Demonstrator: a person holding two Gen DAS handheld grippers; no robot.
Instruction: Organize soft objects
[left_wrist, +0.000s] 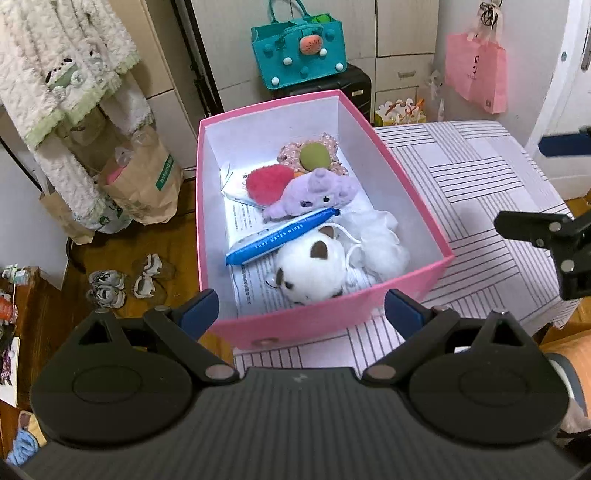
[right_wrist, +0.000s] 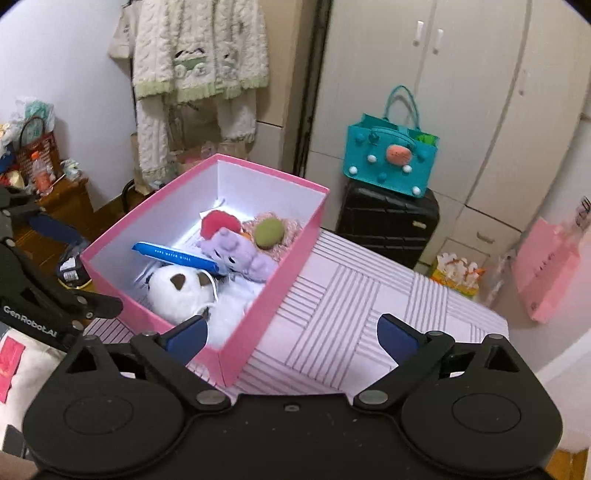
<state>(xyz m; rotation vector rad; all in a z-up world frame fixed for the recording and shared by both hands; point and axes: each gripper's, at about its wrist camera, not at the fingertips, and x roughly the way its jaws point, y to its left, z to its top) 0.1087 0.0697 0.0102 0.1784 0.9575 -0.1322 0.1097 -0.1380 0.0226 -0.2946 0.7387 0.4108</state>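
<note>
A pink box (left_wrist: 334, 317) (right_wrist: 288, 266) stands on a striped table cover. Inside lie a white plush with brown ears (left_wrist: 310, 267) (right_wrist: 177, 291), a purple plush (left_wrist: 314, 192) (right_wrist: 240, 254), a red fluffy ball (left_wrist: 267, 182) (right_wrist: 218, 221), a flowered cushion with a green centre (left_wrist: 314, 155) (right_wrist: 271, 230), a blue wipes pack (left_wrist: 282, 236) (right_wrist: 173, 256) and white fluffy material (left_wrist: 380, 243) (right_wrist: 229, 314). My left gripper (left_wrist: 301, 310) hangs open before the box's near wall, nothing between its fingers. My right gripper (right_wrist: 291, 334) is open and empty at the box's near corner.
A striped cover (left_wrist: 480, 206) (right_wrist: 351, 314) lies to the right of the box. A teal bag (left_wrist: 299, 55) (right_wrist: 391, 158) sits on a black suitcase (right_wrist: 388, 225). Pink bag (left_wrist: 476, 70), paper bags (left_wrist: 147, 181), shoes (left_wrist: 125, 282) and hanging knitwear (left_wrist: 62, 66) surround.
</note>
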